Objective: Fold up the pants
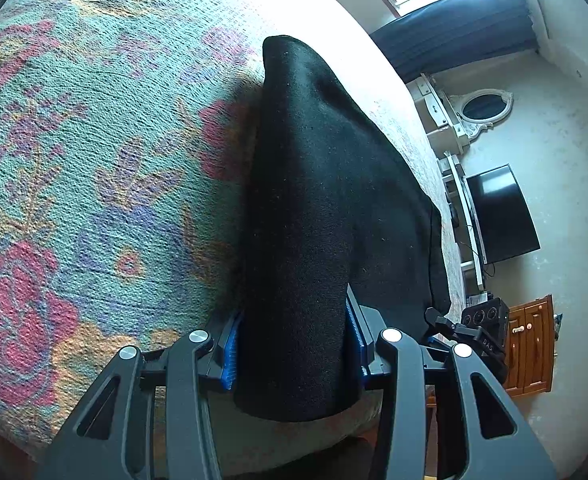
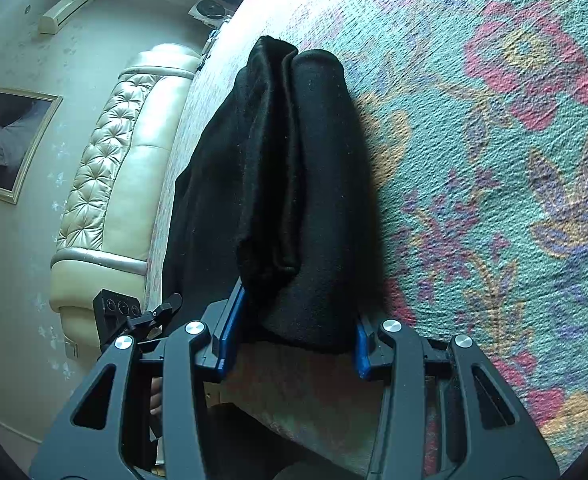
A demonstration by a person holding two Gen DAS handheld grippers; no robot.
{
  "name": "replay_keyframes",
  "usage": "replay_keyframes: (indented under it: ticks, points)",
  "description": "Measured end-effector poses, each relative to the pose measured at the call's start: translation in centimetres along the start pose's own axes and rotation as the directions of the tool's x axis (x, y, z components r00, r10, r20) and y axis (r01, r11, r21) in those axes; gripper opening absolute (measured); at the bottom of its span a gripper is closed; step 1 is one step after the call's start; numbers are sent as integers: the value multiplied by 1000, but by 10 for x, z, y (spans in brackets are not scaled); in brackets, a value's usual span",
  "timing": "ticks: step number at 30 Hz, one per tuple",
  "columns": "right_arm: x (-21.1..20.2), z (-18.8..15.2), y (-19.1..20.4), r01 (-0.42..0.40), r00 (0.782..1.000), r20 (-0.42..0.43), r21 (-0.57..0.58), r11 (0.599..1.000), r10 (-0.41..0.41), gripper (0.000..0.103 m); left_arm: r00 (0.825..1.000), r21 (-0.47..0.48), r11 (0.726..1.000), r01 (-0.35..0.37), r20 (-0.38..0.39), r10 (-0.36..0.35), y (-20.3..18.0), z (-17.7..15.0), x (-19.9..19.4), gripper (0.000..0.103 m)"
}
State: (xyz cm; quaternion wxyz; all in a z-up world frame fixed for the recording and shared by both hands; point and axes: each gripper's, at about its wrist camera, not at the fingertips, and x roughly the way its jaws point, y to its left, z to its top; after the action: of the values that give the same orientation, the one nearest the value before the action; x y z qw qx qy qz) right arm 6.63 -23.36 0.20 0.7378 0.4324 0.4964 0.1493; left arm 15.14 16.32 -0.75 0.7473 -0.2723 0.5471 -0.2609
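The black pants (image 1: pixel 306 208) lie bunched across a bed covered by a floral teal blanket (image 1: pixel 93 152). My left gripper (image 1: pixel 294 354) is shut on a thick fold of the pants, its blue pads pressing both sides of the cloth. In the right wrist view the pants (image 2: pixel 294 184) show several stacked layers, and my right gripper (image 2: pixel 294 340) is shut on their near end. The other gripper's body shows at the edge of each view, beside the cloth. The fabric hides the fingertips of both grippers.
The blanket (image 2: pixel 494 160) spreads wide on one side of each view. Past the bed's edge stand a dark television (image 1: pixel 502 212), a wooden cabinet (image 1: pixel 530 348) and a white mirror (image 1: pixel 486 108). A cream tufted headboard (image 2: pixel 109 184) and a framed picture (image 2: pixel 9 144) lie beyond the other side.
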Motion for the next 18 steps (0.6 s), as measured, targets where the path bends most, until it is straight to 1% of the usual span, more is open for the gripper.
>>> replay_keyframes:
  ticks: [18]
  points:
    - [1, -1, -3, -20, 1000, -6, 1, 1000, 20, 44, 1000, 0, 1000, 25, -1, -25, 7, 1, 8, 44]
